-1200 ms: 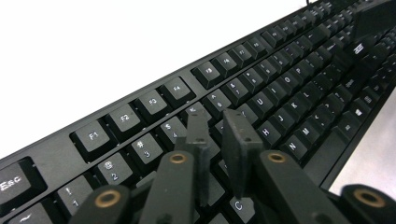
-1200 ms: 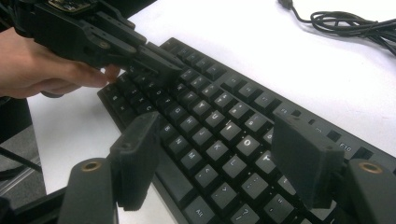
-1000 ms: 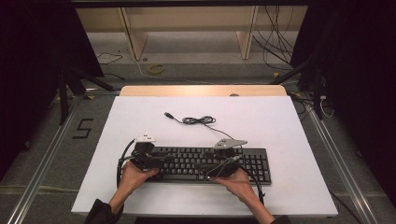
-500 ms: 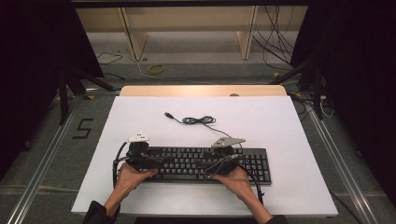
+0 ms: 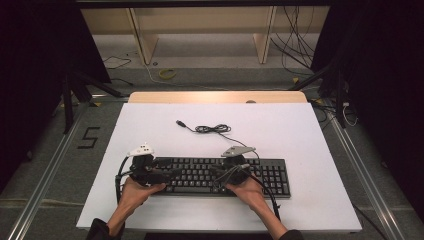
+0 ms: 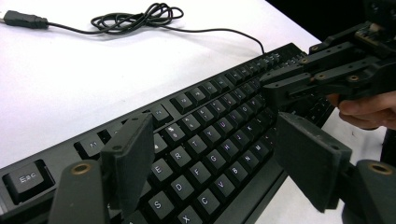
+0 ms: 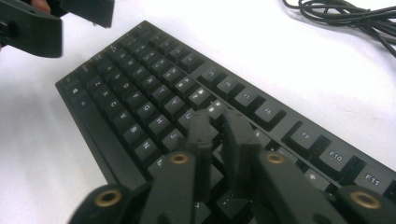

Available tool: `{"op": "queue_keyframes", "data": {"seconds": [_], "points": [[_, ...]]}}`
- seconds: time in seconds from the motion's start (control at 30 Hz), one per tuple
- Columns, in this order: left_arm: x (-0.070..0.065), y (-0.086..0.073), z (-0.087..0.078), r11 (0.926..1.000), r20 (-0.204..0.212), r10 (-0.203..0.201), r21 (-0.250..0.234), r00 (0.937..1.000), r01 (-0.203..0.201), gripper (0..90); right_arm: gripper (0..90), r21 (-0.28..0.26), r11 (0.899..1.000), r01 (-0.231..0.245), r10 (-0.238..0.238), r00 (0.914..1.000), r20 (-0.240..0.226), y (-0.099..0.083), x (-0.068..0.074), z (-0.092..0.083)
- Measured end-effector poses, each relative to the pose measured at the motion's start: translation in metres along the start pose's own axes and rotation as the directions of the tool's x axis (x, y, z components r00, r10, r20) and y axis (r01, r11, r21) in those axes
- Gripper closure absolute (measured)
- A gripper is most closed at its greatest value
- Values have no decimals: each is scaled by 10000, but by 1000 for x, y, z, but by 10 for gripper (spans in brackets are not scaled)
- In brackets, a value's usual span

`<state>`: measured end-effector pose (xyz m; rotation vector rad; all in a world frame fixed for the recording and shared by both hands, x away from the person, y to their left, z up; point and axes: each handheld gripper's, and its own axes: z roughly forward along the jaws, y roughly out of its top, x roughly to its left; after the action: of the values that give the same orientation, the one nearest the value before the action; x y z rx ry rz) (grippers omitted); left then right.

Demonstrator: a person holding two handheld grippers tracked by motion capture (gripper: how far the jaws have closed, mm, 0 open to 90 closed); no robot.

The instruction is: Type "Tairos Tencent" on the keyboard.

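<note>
A black keyboard point(image 5: 200, 175) lies on the white table point(image 5: 300, 135), near its front edge. My left gripper point(image 5: 167, 173) hovers over the keyboard's left end. In the left gripper view the left gripper point(image 6: 215, 154) is open wide above the letter keys point(image 6: 210, 126). Its jaws have just been opening and nothing is between them. My right gripper point(image 5: 218, 175) sits over the middle keys. In the right gripper view the right gripper point(image 7: 219, 126) has just been closing. Its jaws are nearly together above the keys point(image 7: 154, 93), with nothing between them.
The keyboard's black cable point(image 5: 210, 129) lies coiled on the table behind it and ends in a USB plug point(image 5: 180, 122). A wooden strip point(image 5: 215, 97) borders the table's far edge. Metal rails point(image 5: 45, 170) run along both sides of the table.
The left jaws have spread wider and the right jaws have drawn together. Both hands have stayed over the keyboard, with the left one edging slightly left.
</note>
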<state>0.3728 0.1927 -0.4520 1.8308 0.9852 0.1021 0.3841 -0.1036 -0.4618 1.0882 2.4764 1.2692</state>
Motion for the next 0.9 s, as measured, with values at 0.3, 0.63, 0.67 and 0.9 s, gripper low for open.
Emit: {"op": "queue_keyframes", "data": {"seconds": [0.3, 0.63, 0.67, 0.9], "points": [[0, -5, -7, 9999, -84, -41, -164, 10000, 40, 276, 900, 137, 9999, 9, -10, 10000, 4, 1, -2, 5], [2, -10, -12, 9997, -209, -25, -232, 9998, 20, 271, 900, 230, 9997, 32, -31, 10000, -40, 3, -3, 9], [1, -10, -12, 9997, -206, -50, -244, 9998, 45, 271, 900, 233, 9997, 29, -28, 10000, -47, 3, -3, 9], [2, -12, -14, 9996, -264, -2, -282, 9997, -6, 273, 900, 273, 9996, -11, 12, 10000, -40, 3, -4, 10]]}}
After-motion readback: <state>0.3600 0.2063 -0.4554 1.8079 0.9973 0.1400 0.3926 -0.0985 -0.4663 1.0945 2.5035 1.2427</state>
